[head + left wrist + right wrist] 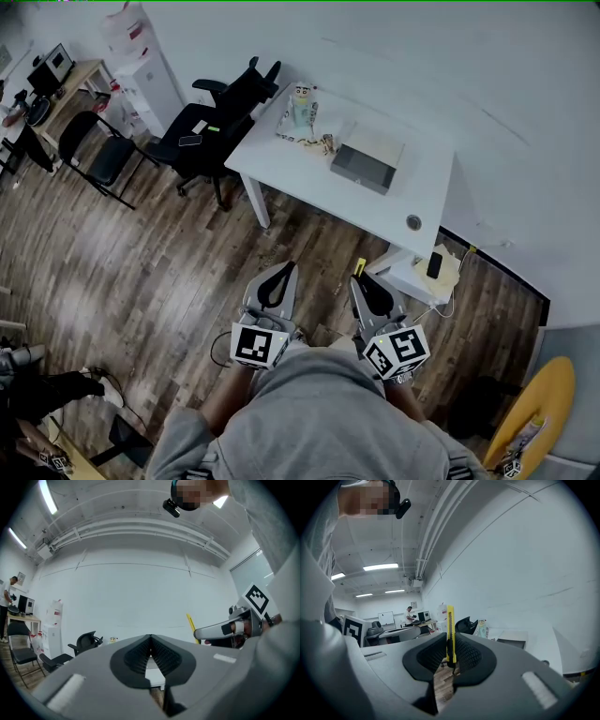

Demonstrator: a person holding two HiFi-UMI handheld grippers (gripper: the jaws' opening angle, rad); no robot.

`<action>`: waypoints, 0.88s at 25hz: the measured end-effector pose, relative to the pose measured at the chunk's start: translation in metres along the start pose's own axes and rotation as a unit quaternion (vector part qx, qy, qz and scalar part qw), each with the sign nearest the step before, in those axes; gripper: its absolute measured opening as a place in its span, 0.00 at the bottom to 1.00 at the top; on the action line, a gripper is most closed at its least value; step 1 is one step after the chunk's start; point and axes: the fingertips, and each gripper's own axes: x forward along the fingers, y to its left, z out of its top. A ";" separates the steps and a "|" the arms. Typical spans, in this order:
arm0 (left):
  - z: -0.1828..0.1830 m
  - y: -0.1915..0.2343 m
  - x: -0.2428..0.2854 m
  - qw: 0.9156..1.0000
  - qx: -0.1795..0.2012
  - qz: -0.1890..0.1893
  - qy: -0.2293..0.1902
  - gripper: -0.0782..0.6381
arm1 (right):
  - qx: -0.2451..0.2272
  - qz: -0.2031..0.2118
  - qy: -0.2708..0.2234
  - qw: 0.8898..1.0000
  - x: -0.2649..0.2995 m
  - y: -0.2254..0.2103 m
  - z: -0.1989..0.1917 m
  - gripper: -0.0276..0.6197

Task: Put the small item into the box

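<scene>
We clamp the yellow knife (450, 634) in the right gripper (362, 279), partly hidden by its pads. Our left gripper (150, 644) is closed on nothing. The box (367, 159) rests on the table (272, 169); its contents are indiscernible.

My head camera: high up, pitched steeply down. Left claw (279, 277) and right claw (364, 286) close below, bench (417, 183) farther ahead.

Left claw camera: sits behind own jaws, tilted up at wall (140, 588) and ceiling (117, 508); bench low, distant.

Right claw camera: same seat, wall at right.

I see bench and black chair (220, 112) in all three.
</scene>
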 end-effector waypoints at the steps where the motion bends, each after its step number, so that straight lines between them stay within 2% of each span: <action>1: -0.002 0.003 0.001 1.000 -0.001 -0.001 0.000 0.11 | 0.000 -0.003 0.001 1.000 0.003 0.000 -0.002 0.16; 8: -0.007 0.014 0.000 1.000 -0.011 -0.005 0.001 0.11 | 0.010 -0.020 -0.001 1.000 0.011 -0.003 -0.003 0.16; 13: -0.011 0.024 0.005 1.000 -0.017 0.002 0.005 0.11 | 0.018 -0.016 0.010 1.000 0.019 -0.004 -0.009 0.16; 18: -0.017 0.027 0.015 0.999 -0.015 0.008 0.030 0.11 | 0.024 -0.013 0.009 1.000 0.032 -0.020 -0.009 0.16; 22: -0.019 0.040 0.027 1.000 -0.013 0.022 0.011 0.11 | 0.024 -0.012 0.007 1.000 0.048 -0.034 -0.005 0.16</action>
